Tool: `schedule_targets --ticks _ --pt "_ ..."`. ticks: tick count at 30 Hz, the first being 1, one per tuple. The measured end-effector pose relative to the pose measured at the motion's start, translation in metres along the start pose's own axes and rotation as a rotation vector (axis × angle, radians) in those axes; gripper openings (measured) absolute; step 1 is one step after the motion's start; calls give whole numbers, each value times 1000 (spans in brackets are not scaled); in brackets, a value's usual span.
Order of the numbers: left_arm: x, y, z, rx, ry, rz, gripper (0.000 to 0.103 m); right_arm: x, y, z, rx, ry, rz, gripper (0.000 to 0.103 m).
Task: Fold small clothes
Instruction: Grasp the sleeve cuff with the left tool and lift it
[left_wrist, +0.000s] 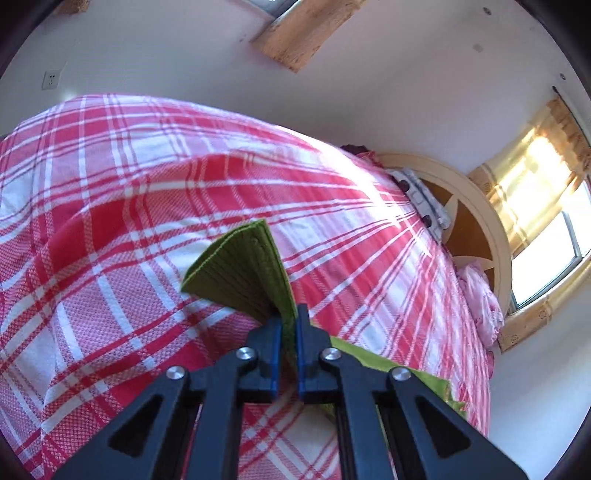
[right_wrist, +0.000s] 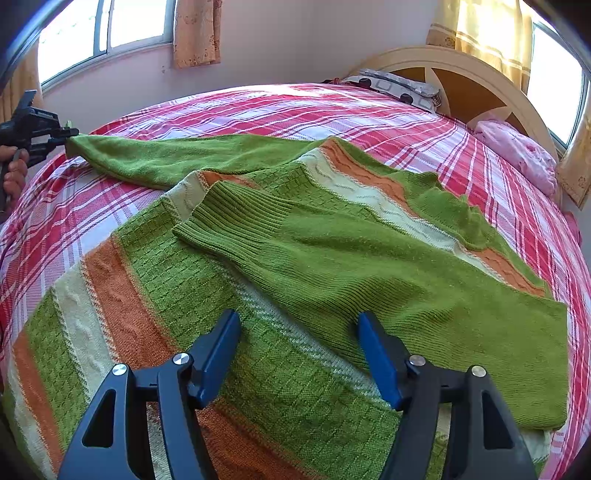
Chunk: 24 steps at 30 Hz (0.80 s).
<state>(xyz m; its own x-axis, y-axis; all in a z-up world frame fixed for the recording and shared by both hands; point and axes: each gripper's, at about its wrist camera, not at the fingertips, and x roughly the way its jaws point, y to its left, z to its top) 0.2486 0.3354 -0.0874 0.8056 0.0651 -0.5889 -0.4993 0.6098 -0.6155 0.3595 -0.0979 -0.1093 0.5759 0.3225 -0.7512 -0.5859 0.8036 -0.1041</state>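
A green sweater with orange and cream stripes (right_wrist: 258, 332) lies spread on the bed. One green sleeve (right_wrist: 332, 251) is folded across its body. The other sleeve (right_wrist: 177, 155) stretches out to the far left. My left gripper (left_wrist: 289, 317) is shut on that sleeve's ribbed cuff (left_wrist: 240, 269) and holds it just above the bedspread; it also shows in the right wrist view (right_wrist: 66, 134). My right gripper (right_wrist: 297, 325) is open and empty, hovering low over the sweater's body near the folded sleeve.
The bed has a red and white plaid spread (right_wrist: 332, 107). A patterned pillow (right_wrist: 399, 88) and a pink bundle (right_wrist: 517, 151) lie by the cream headboard (right_wrist: 480, 70). Windows with yellow curtains (right_wrist: 195, 33) stand behind the bed.
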Motion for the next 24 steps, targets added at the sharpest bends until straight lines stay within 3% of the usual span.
schedule_targets --ticks 7,11,15,24 --pt "-6 -30 9 46 -50 -63 7 -1 -2 0 10 -3 -4 70" --pt "-13 -60 10 122 -79 -116 7 -6 -13 2 59 -8 48 70" --pt "-23 -92 11 193 -95 -183 7 -27 -29 3 139 -46 93 70" --pt "-27 -176 4 319 -60 -339 7 -88 -64 0 206 -133 93 70"
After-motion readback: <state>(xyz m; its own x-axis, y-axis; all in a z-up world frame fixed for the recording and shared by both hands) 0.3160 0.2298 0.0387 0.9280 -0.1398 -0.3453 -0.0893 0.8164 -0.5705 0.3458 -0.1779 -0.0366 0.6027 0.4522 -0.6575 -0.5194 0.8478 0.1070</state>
